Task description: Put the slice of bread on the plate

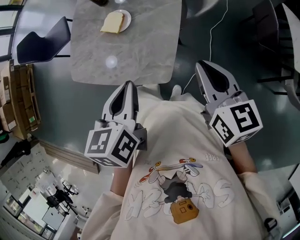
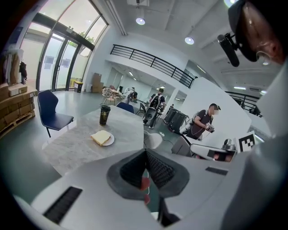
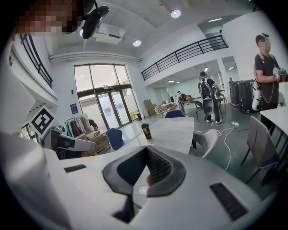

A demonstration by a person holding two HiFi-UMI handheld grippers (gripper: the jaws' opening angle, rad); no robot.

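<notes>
- Holding both grippers close to our chest, we keep the left gripper (image 1: 129, 85) and the right gripper (image 1: 203, 64) fully closed, with nothing between the jaws.
- The slice of bread (image 1: 112, 22) already lies on the plate (image 1: 127, 13), well ahead of the left gripper.
- Reaching in again could knock the slice off.
- Only the left gripper view shows the bread beside the cup (image 2: 104, 114); the right gripper view shows just the cup.

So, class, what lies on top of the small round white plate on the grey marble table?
A pale yellow slice of bread lies on the small round white plate, covering most of it. Only the plate's rim shows; its middle is hidden under the bread.
</notes>
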